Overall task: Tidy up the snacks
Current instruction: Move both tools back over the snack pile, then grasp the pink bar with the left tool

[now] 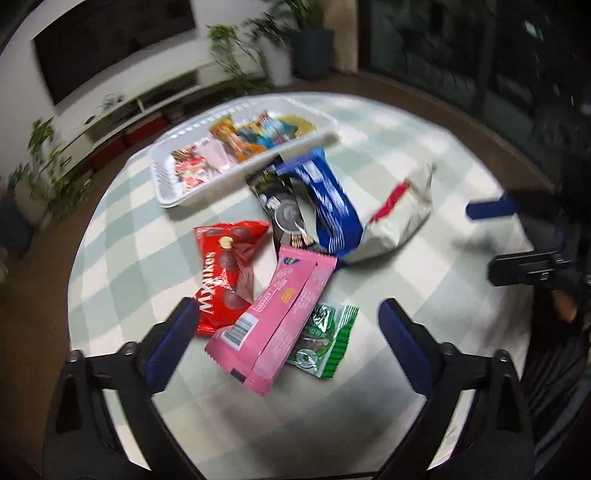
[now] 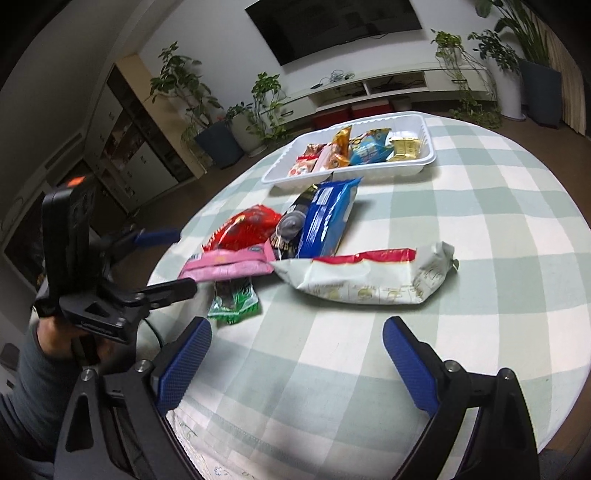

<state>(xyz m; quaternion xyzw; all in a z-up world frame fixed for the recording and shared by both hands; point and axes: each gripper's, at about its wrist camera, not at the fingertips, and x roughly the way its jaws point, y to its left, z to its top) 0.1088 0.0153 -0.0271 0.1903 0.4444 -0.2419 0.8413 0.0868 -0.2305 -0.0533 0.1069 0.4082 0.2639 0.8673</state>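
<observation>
Loose snacks lie in a pile on the checked tablecloth: a red packet [image 1: 227,269] [image 2: 247,227], a pink packet [image 1: 275,314] [image 2: 229,263], a small green packet [image 1: 325,341] [image 2: 232,301], a black packet [image 1: 282,206] [image 2: 291,225], a blue packet [image 1: 325,201] [image 2: 327,218] and a long white bag [image 1: 397,214] [image 2: 369,275]. A white tray [image 1: 184,192] [image 2: 406,171] behind them holds several snacks. My left gripper [image 1: 288,317] [image 2: 181,258] is open and empty, over the pink packet. My right gripper [image 2: 295,332] [image 1: 487,236] is open and empty, near the white bag.
The round table's edge [image 2: 569,332] curves close on all sides. Potted plants [image 2: 266,107], a white TV cabinet [image 2: 388,85] and a wall TV [image 2: 332,26] stand beyond the table.
</observation>
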